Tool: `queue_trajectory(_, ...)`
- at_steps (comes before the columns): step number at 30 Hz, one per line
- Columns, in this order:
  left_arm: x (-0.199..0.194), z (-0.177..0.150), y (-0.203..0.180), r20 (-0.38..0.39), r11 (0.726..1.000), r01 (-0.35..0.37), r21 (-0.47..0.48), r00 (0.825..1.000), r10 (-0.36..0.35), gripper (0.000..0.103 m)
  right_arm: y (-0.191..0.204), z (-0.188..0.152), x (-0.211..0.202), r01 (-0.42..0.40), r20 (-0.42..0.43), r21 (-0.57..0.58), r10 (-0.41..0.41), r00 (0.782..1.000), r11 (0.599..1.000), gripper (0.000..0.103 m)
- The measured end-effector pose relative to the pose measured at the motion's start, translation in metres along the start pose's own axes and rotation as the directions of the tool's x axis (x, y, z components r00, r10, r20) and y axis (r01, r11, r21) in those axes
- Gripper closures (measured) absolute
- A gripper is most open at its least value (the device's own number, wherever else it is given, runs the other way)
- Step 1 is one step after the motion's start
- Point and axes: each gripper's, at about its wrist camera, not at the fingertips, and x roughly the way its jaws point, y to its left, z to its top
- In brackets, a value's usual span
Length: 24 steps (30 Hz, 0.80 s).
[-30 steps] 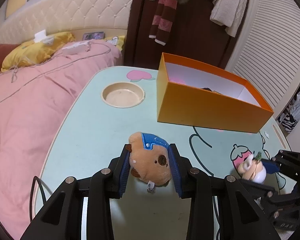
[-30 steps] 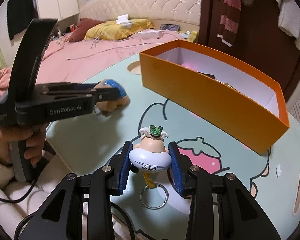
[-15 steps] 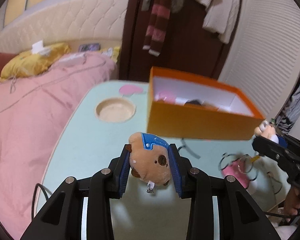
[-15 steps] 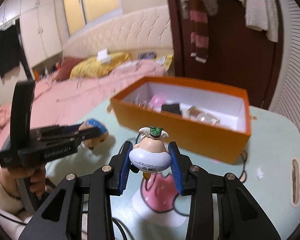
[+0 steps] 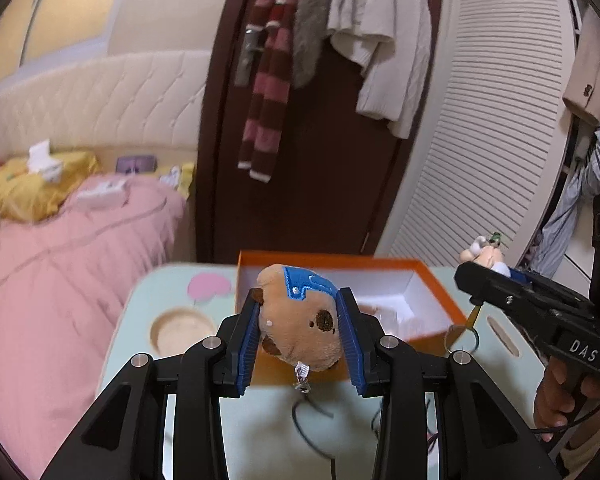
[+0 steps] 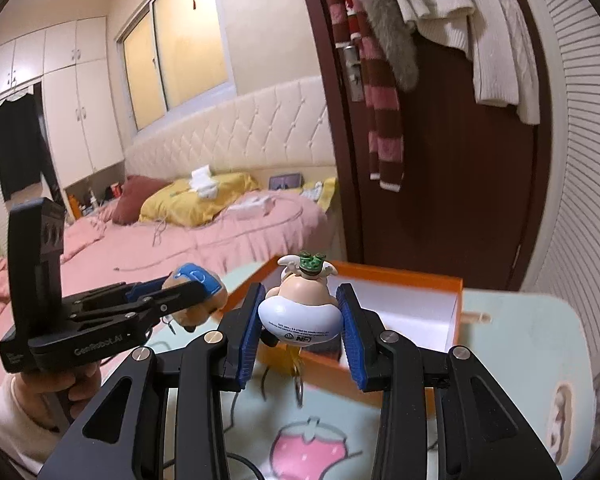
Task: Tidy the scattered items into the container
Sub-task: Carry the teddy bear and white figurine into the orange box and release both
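Orange card: the rectangular box (image 5: 432,280) is seen with a white inside, standing open on the pale green table (image 5: 140,308); what lies in it is blurred.
Plush toy: a soft brown animal (image 5: 300,324) with a stitched blue patch is held above the box's near wall, clear of the table.
Left gripper (image 5: 299,336): its ribbed blue pads are pressed onto the plush toy's sides.
Figurine: a smooth, rounded plastic keychain figure (image 6: 300,308) with a metal ring (image 6: 298,384) hanging below is carried over the box's near edge.
Right gripper (image 6: 300,326): it is clamped on the figurine.
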Motion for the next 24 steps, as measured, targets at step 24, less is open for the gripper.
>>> queue_trajectory(24, 0.096, 0.011, -0.012, -0.128, 0.999, 0.035, 0.004, 0.991, -0.034, 0.068, -0.057, -0.004, 0.068, 0.099, -0.096, 0.132, -0.087, 0.992, 0.986, 0.065)
